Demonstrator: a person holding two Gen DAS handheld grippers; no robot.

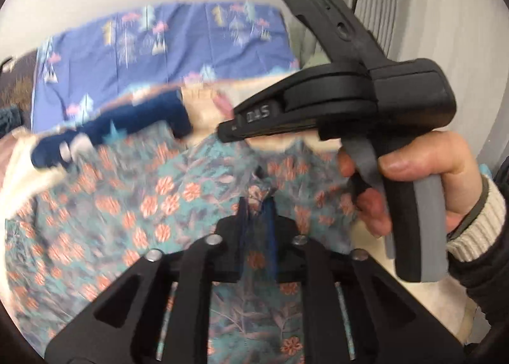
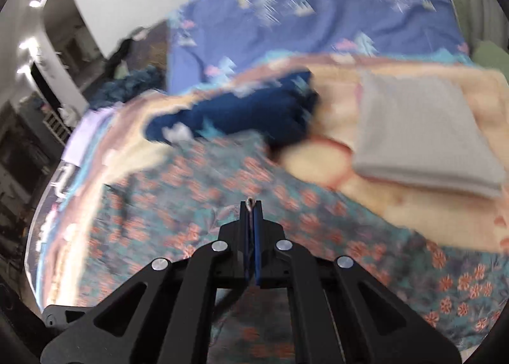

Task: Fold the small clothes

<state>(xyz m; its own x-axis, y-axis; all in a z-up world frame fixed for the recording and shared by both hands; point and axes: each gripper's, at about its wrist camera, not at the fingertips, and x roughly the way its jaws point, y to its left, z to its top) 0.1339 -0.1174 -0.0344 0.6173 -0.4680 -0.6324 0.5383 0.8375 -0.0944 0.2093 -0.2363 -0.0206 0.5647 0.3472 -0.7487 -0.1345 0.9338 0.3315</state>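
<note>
A teal garment with orange flowers [image 1: 133, 205] lies spread over the bed and fills the lower part of both views [image 2: 318, 230]. My left gripper [image 1: 256, 205] is shut on a bunched fold of this cloth, which shows between its blue pads. My right gripper [image 2: 251, 205] is shut too, with a thin pale hem of the floral garment pinched at its tip. In the left wrist view the right gripper [image 1: 224, 133] appears from the side, held in a hand [image 1: 413, 173] with a cream cuff. Both views are motion-blurred.
A navy garment [image 2: 235, 116] lies beyond the floral one, also seen in the left wrist view [image 1: 111, 135]. A folded grey cloth [image 2: 420, 135] rests on the cream blanket [image 2: 445, 217] to the right. A blue tree-patterned sheet [image 2: 302, 14] covers the bed's far end. Dark furniture [image 2: 19, 141] stands at the left.
</note>
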